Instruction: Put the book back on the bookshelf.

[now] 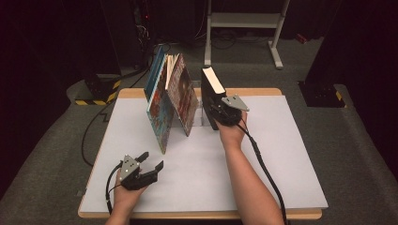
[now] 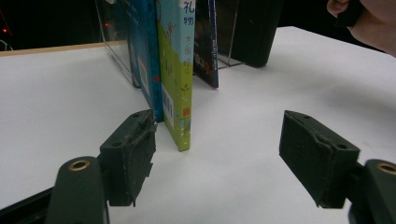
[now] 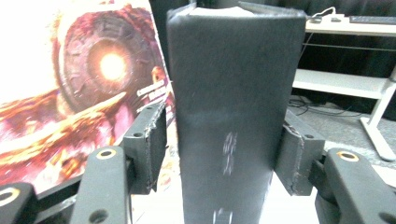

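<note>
A thick black book [image 1: 211,86] [image 3: 229,93] stands upright on the white table [image 1: 263,154], spine toward me. My right gripper [image 1: 217,112] [image 3: 219,158] straddles that spine; a thin gap shows at the left pad, so the jaws are open around it. To its left lean two large picture books: one with a fiery red cover [image 1: 180,93] [image 3: 93,79] and a blue one [image 1: 157,101]. My left gripper [image 1: 152,161] [image 2: 217,158] rests open near the table's front left, holding nothing. It faces a green-edged book [image 2: 175,70] and a blue book [image 2: 142,56].
A clear acrylic bookend [image 1: 202,112] [image 2: 229,37] stands between the leaning books and the black book [image 2: 252,32]. Behind the table are a white desk frame [image 1: 244,21] and cables on grey carpet. The hand holding the right gripper [image 2: 369,23] shows at the upper right.
</note>
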Demonstrator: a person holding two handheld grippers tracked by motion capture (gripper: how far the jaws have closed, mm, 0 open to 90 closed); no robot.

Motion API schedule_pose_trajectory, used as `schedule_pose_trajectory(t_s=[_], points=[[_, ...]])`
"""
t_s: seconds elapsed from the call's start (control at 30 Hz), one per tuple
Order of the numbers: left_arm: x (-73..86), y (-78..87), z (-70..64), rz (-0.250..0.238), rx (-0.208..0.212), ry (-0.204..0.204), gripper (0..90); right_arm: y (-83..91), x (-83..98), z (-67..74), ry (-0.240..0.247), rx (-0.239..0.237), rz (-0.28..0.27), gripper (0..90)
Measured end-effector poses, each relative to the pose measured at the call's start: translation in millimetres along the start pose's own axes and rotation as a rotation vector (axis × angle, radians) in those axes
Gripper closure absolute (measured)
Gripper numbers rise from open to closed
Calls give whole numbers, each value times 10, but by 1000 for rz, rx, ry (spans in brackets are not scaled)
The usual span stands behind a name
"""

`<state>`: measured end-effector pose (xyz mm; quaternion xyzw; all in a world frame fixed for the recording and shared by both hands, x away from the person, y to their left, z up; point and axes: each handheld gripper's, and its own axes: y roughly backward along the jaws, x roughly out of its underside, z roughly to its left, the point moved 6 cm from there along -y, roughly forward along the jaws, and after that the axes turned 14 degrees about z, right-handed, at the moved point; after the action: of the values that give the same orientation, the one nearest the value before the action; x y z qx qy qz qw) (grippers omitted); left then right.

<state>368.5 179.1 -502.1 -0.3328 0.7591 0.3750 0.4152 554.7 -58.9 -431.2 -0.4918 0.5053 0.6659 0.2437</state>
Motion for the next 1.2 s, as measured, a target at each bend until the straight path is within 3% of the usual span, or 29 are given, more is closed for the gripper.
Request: schedule_pose_trajectory(t_s=[0.57,1.07,1.2], points=[[20,-12,-25,8,2,-12,273,201,149,-73,-14,-37,22,419],[28,-6,-14,8,-3,-15,273,273,270,-88,-1,-65,46,482],[41,-13,2,21,-13,-23,277,258,302,-69,25,-68,53,507]])
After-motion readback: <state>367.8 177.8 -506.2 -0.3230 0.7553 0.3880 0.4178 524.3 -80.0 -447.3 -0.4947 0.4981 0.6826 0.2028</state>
